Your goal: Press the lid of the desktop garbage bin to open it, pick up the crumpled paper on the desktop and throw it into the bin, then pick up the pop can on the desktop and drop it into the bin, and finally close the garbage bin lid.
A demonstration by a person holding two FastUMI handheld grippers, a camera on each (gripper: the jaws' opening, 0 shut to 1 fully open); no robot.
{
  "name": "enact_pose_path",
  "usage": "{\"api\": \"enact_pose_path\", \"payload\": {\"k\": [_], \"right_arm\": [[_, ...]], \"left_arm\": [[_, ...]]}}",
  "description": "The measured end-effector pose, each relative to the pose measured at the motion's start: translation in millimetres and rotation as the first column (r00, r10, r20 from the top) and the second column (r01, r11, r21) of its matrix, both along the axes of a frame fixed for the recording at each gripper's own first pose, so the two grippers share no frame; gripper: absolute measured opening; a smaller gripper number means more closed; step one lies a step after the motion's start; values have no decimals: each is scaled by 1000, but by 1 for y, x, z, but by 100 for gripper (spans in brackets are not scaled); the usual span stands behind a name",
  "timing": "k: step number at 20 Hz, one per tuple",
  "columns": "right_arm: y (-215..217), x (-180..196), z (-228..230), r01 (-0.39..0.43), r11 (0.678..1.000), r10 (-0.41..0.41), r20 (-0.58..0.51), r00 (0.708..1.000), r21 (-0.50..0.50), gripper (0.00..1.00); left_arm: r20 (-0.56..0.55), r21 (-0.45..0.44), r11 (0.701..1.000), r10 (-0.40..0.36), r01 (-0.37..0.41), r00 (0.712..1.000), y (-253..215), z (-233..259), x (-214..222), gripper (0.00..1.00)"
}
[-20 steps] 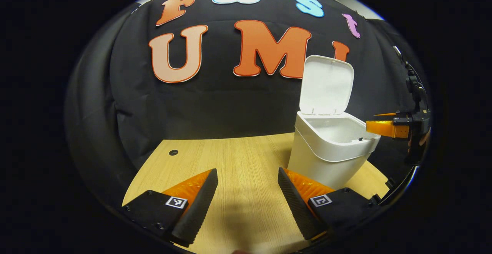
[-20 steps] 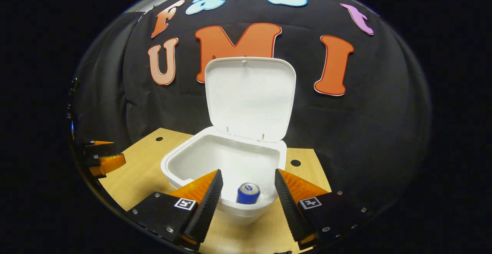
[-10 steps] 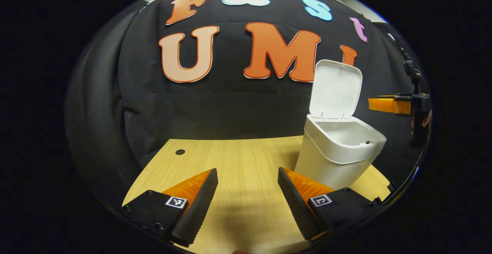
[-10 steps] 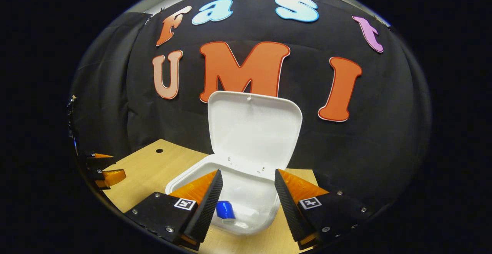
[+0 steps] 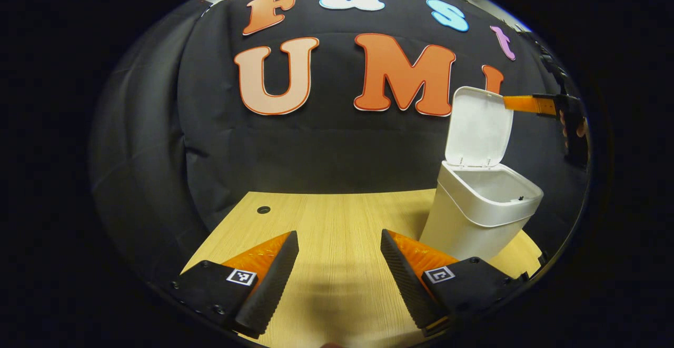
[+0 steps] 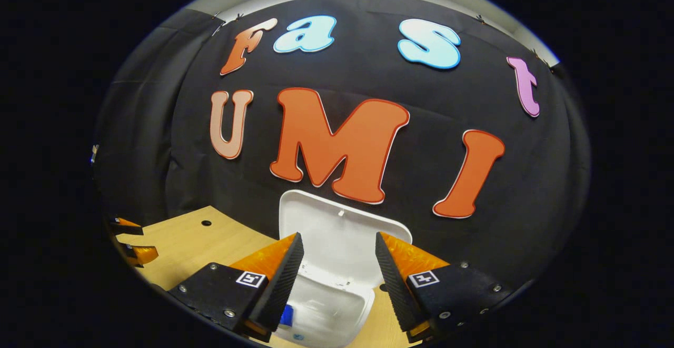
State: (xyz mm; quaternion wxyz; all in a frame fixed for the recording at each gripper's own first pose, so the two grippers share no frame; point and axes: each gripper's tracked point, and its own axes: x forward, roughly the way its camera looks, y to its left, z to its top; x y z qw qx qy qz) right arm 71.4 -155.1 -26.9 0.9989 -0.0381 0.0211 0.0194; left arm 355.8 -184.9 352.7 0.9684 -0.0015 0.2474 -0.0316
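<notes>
A white garbage bin (image 5: 482,214) stands at the right of the wooden table, its lid (image 5: 479,127) raised upright. In the right gripper view the lid (image 6: 339,229) rises between my fingers and the bin's mouth (image 6: 329,311) lies below. A blue pop can (image 6: 286,316) lies inside the bin, partly hidden by my left finger. My right gripper (image 6: 337,269) hangs open and empty above the bin; in the left gripper view the right gripper (image 5: 532,103) sits level with the lid's top edge. My left gripper (image 5: 339,264) is open and empty, low over the table left of the bin.
The wooden table (image 5: 326,221) has a small round hole (image 5: 263,210) near its back left. The black cloth wall stands close behind the bin. In the right gripper view the left gripper (image 6: 131,245) sits at the far left edge of the table.
My right gripper has risen from just over the bin's mouth to the height of the lid's top. The pop can has settled deeper in the bin. My left gripper drifted slightly left.
</notes>
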Motion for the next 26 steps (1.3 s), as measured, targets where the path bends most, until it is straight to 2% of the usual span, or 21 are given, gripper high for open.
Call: {"api": "enact_pose_path", "payload": {"k": [3, 8, 11, 13, 16, 20, 26], "right_arm": [[-4, 13, 15, 23, 1000, -23, 18, 1000, 0, 83], [4, 33, 33, 10, 1000, -11, 32, 999, 9, 83], [-2, 48, 39, 58, 998, -57, 33, 998, -17, 83], [3, 58, 39, 46, 999, -46, 20, 999, 4, 83], [1, 69, 26, 71, 997, -70, -35, 997, 11, 83], [4, 62, 25, 89, 994, -86, -50, 995, 56, 83], [14, 37, 21, 98, 994, -96, -49, 994, 39, 82]], "left_arm": [[15, 23, 1000, 20, -21, 1000, 13, 6, 3, 100], [24, 32, 998, 60, -61, 998, 30, 10, 5, 100], [31, 41, 995, 88, -89, 996, 42, 13, 3, 100], [35, 47, 993, 104, -105, 994, 49, 14, 1, 100], [36, 52, 990, 129, -130, 991, 60, 15, -1, 100], [39, 58, 990, 130, -132, 991, 66, 16, -3, 100], [38, 49, 997, 64, -66, 997, 55, 15, 5, 100]]}}
